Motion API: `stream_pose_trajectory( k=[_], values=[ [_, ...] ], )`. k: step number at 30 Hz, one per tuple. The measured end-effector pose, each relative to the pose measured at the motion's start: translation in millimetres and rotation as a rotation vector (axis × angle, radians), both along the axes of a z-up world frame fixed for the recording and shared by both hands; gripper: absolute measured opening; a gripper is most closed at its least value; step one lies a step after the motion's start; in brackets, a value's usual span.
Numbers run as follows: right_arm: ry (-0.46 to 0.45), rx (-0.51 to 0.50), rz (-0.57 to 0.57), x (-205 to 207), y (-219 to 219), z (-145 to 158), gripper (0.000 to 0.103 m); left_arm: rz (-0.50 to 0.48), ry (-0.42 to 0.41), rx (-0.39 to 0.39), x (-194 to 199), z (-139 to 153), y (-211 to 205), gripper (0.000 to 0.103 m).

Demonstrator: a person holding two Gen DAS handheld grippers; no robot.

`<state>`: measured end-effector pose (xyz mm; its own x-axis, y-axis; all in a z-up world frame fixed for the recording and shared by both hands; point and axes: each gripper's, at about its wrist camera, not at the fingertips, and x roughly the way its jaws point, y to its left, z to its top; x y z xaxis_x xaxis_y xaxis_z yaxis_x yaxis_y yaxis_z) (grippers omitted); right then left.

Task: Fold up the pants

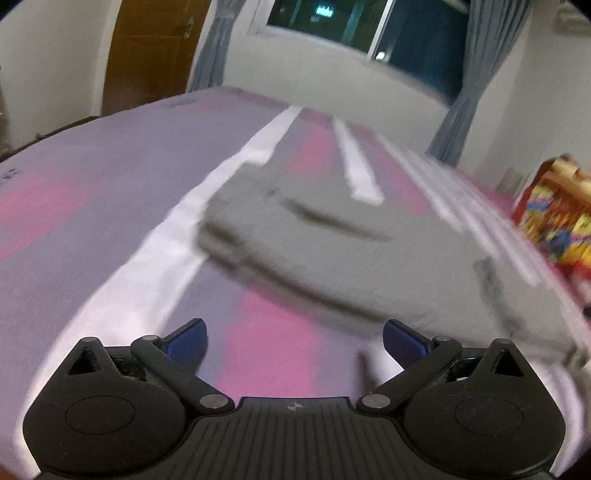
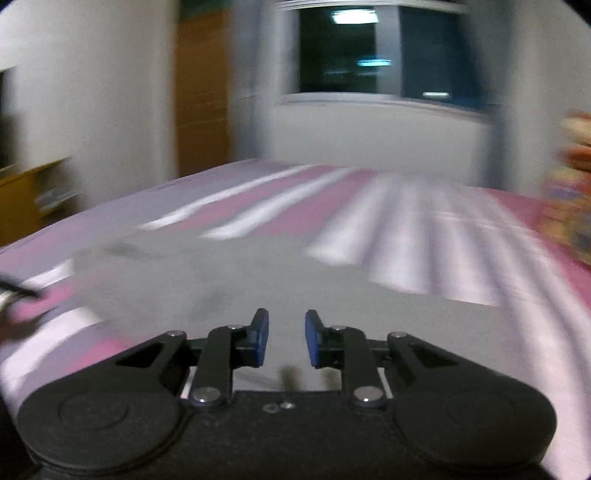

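Grey pants (image 1: pixel 332 243) lie folded on a bed with a pink, lilac and white striped sheet (image 1: pixel 110 177). My left gripper (image 1: pixel 295 341) is wide open and empty, just short of the pants' near edge, above the sheet. In the right wrist view the pants (image 2: pixel 229 280) spread under and ahead of my right gripper (image 2: pixel 287 338). Its jaws stand partly open with a narrow gap and hold nothing. Both views are blurred by motion.
A colourful red and yellow object (image 1: pixel 554 214) sits at the bed's right side, also blurred in the right wrist view (image 2: pixel 570 192). A wooden door (image 1: pixel 147 51), a dark window (image 1: pixel 354 22) and grey curtains (image 1: pixel 465 110) stand behind the bed.
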<state>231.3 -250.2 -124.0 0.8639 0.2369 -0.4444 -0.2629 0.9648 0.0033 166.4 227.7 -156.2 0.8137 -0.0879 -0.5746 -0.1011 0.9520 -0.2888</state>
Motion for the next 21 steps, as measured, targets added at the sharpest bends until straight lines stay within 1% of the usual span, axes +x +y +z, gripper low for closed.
stream_pose_trajectory(
  k=[2,3,4,5,6,7,8,10,11,15,16,18,19,21],
  values=[
    [0.016,0.029,-0.107,0.0,-35.4,3.8,0.020,-0.040,-0.040,-0.025,11.1,8.8,-19.4,0.101],
    [0.026,0.031,-0.138,-1.8,-48.0,2.9,0.019,-0.071,-0.057,-0.039,17.1,12.5,-31.2,0.100],
    [0.049,0.029,-0.156,-1.3,-57.2,-0.2,0.017,-0.113,-0.072,-0.055,24.8,15.9,-45.6,0.096],
    [0.105,-0.005,-0.184,2.0,-62.2,-8.9,0.016,-0.160,-0.081,-0.066,34.4,18.7,-63.1,0.087],
    [0.180,-0.047,-0.213,7.1,-65.2,-20.9,0.016,-0.199,-0.077,-0.073,43.2,19.9,-79.1,0.085],
    [0.255,-0.045,-0.208,14.0,-69.0,-32.2,0.017,-0.245,-0.069,-0.081,52.9,19.8,-97.1,0.085],
    [0.288,-0.013,-0.206,18.2,-73.5,-34.8,0.017,-0.289,-0.060,-0.079,62.3,18.4,-116.9,0.085],
    [0.285,0.017,-0.208,23.8,-75.6,-30.6,0.018,-0.358,-0.033,-0.058,77.7,12.3,-151.4,0.085],
    [0.283,0.032,-0.210,25.1,-77.0,-29.9,0.018,-0.375,-0.015,-0.053,84.0,8.8,-163.6,0.085],
    [0.208,0.081,-0.222,9.4,-86.6,-28.5,0.025,-0.406,0.040,-0.075,109.2,-3.7,-183.4,0.085],
    [0.196,0.096,-0.230,8.6,-89.6,-27.4,0.025,-0.410,0.048,-0.091,112.8,-6.2,-185.1,0.085],
    [0.165,0.121,-0.238,6.2,-95.5,-25.8,0.027,-0.419,0.060,-0.158,119.7,-10.0,-184.1,0.085],
    [0.153,0.130,-0.240,5.2,-97.4,-25.5,0.028,-0.423,0.067,-0.184,123.2,-11.8,-184.5,0.082],
    [0.161,0.138,-0.238,9.1,-99.3,-27.8,0.028,-0.437,0.090,-0.234,132.6,-15.7,-186.7,0.061]
  ],
)
